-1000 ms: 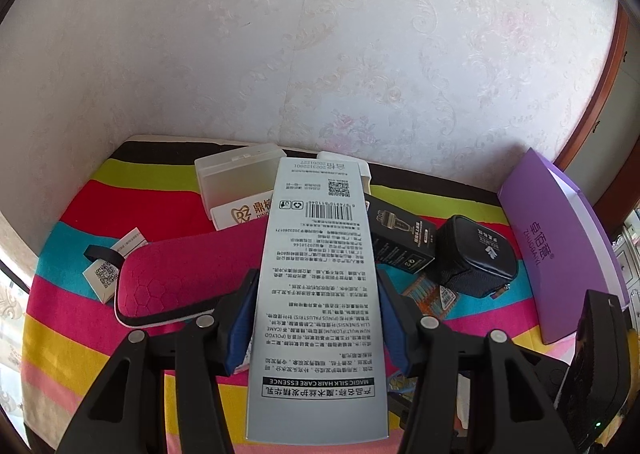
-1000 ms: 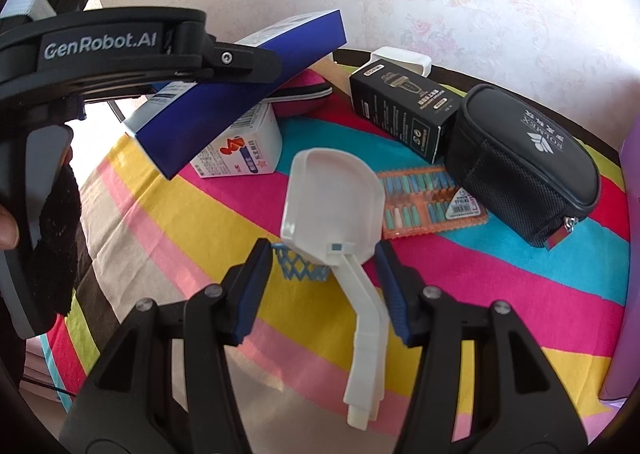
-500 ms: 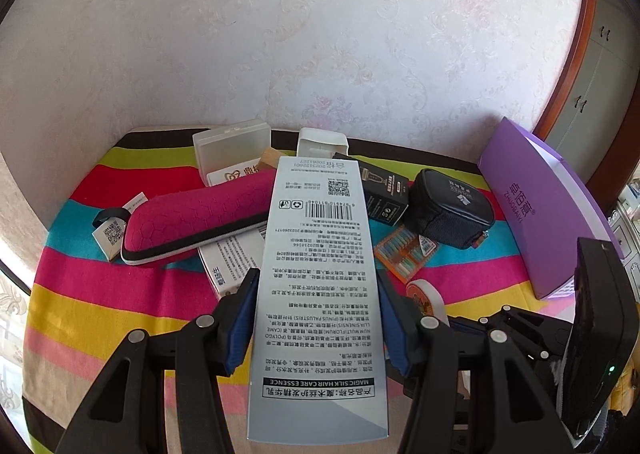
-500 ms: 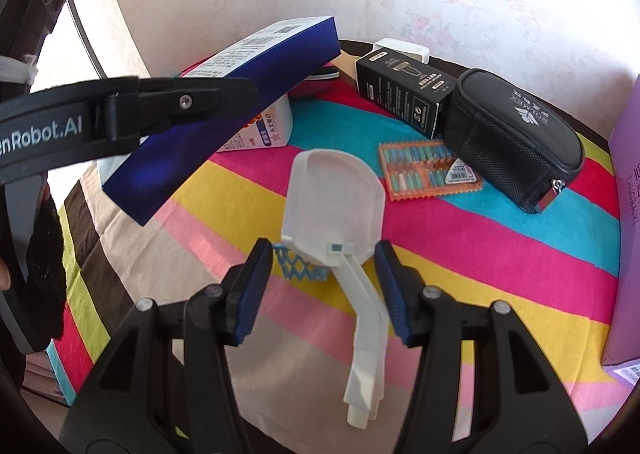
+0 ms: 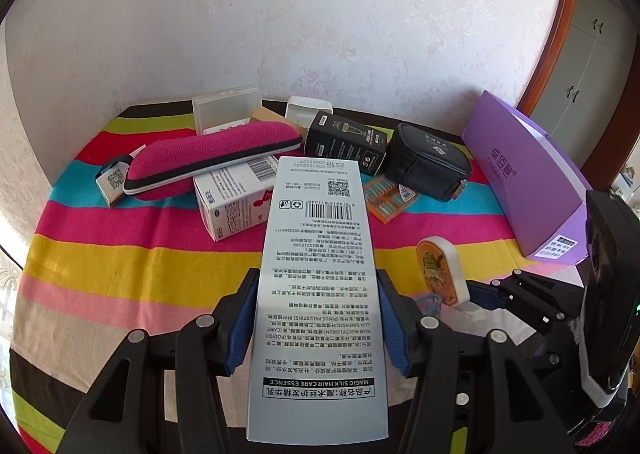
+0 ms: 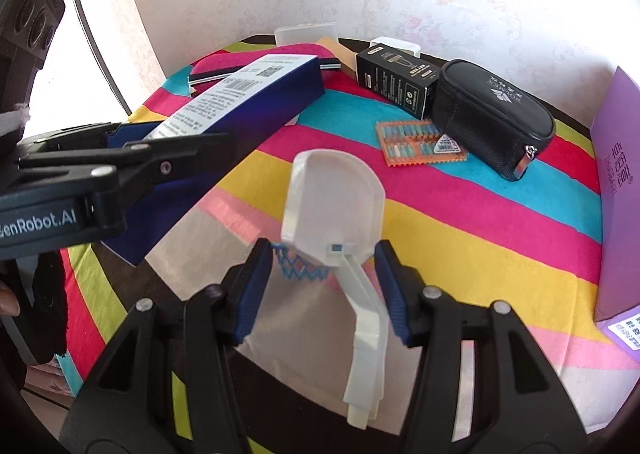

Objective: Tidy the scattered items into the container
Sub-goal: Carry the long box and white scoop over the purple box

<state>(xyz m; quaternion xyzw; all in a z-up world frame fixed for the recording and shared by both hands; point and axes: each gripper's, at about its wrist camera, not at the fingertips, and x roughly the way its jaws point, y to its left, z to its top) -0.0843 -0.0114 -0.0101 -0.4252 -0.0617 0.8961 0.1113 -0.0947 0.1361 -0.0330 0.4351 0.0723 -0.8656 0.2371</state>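
Note:
My left gripper (image 5: 318, 286) is shut on a long silver and blue hair-care box (image 5: 320, 222), held lengthwise above the striped tablecloth (image 5: 120, 262). From the right wrist view the same box (image 6: 256, 94) juts out of the left gripper (image 6: 132, 146) on the left. My right gripper (image 6: 324, 254) is shut on a white toy basketball hoop (image 6: 332, 198) with a blue net, its stem hanging down between the fingers. The hoop's orange face (image 5: 440, 270) shows in the left wrist view. A purple box (image 5: 516, 174) stands at the table's right edge.
At the back lie a pink zip case (image 5: 212, 158), a white carton (image 5: 236, 202), a black box (image 5: 344, 142), a black pouch (image 5: 428, 170), an orange strip of picks (image 5: 392, 202), a translucent plastic box (image 5: 226, 108) and a small white box (image 5: 308, 112). A wall rises behind.
Both grippers have drawn back from the pile toward the table's near edge, each keeping its object. The items at the back now look smaller and farther.

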